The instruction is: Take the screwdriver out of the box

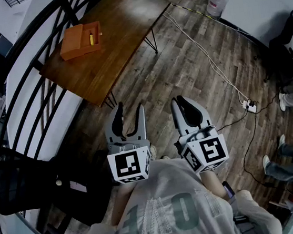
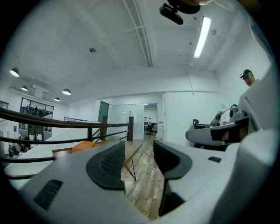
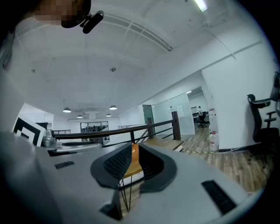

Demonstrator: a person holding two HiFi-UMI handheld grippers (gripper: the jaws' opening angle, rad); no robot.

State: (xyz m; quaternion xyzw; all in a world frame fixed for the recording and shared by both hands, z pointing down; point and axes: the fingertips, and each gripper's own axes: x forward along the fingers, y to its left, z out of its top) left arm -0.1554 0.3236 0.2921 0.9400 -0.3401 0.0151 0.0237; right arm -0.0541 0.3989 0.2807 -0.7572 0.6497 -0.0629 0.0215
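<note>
Grippers nearest, at 6 o'clock of the head view: left gripper [image 1: 129, 111] with fingers spread wide, empty; right gripper [image 1: 183, 104] with fingers narrowly apart, also empty. Farther off at 11 o'clock, on the wooden table [image 1: 124, 21], orange box [image 1: 74, 43] lying open, yellow screwdriver [image 1: 91, 39] in its 3 o'clock half, long axis 12-to-6, tip end unclear.

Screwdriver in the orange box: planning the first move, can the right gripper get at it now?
Probably not yet: the screwdriver lies in the open box on the table, far ahead of the right gripper. Nothing covers it; stepping closer should do.
</note>
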